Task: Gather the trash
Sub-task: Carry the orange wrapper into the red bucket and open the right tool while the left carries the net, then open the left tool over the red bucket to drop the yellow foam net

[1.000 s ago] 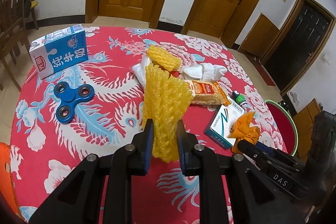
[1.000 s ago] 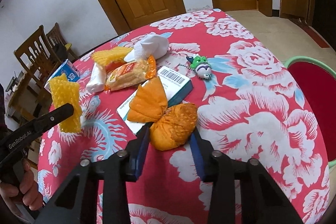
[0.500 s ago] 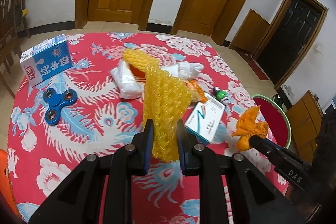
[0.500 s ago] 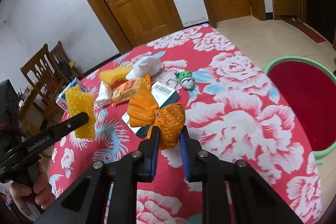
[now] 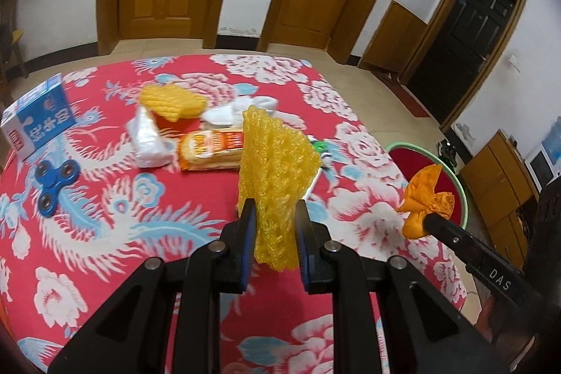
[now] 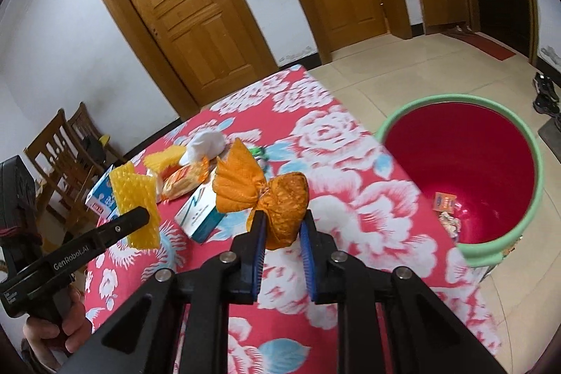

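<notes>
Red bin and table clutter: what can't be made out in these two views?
- Bin contents: right wrist view, scraps too small to identify.
- Green toy: left wrist view, mostly hidden behind yellow foam net.
- Milk carton: right wrist view, largely covered by the net.
- Snack packet print: blurred.

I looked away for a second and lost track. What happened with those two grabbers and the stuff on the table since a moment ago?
The right gripper closed on the orange bag, lifted it off the table and carried it toward the red bucket. The left gripper kept its hold on the yellow foam net and rose along with it. The milk carton, blue spinner and snack packet stayed where they lay.
</notes>
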### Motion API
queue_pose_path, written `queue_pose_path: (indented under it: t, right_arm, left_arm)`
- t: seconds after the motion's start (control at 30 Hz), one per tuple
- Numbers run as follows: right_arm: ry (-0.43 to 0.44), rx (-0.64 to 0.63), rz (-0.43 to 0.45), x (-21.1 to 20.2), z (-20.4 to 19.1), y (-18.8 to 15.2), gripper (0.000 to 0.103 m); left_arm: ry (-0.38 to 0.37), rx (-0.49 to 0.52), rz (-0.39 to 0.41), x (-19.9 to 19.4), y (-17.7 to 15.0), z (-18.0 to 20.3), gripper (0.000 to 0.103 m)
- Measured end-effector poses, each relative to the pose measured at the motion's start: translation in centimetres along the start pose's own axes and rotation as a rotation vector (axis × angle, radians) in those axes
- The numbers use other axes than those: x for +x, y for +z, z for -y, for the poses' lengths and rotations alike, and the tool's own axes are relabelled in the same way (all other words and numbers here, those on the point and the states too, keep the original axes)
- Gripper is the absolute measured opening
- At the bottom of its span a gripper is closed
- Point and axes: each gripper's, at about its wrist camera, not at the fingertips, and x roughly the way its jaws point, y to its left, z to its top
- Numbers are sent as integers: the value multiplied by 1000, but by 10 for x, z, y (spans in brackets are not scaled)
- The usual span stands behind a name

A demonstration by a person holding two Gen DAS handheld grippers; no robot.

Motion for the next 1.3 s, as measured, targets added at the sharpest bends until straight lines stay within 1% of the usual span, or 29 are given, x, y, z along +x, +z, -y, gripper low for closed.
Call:
queue_pose_path:
  t: [0.5, 0.77, 0.9, 1.13, 1.23, 1.27, 1.3]
  right_arm:
    - [-103, 101, 72, -23, 58, 5, 21]
    - [-159, 176, 78, -22, 93, 5, 22]
    - [-193, 211, 78, -19, 111, 6, 25]
    - [-235, 268, 60, -11, 137, 3, 27]
    - [-242, 285, 52, -9, 146, 2, 32]
    - [-244, 288, 51, -8, 148, 2, 37]
    - [-245, 293, 50, -8, 150, 2, 39]
  left_arm:
    - [-59, 113, -35, 25, 8, 63, 20]
    - [-80, 166, -62, 41, 10, 90, 20]
    - [-88, 191, -73, 49, 12, 103, 20]
    - [-103, 232, -96, 64, 14, 123, 20]
    - [-108, 246, -106, 72, 15, 130, 20]
    - [-110, 249, -108, 74, 15, 132, 20]
    - [-113, 254, -111, 76, 15, 135, 20]
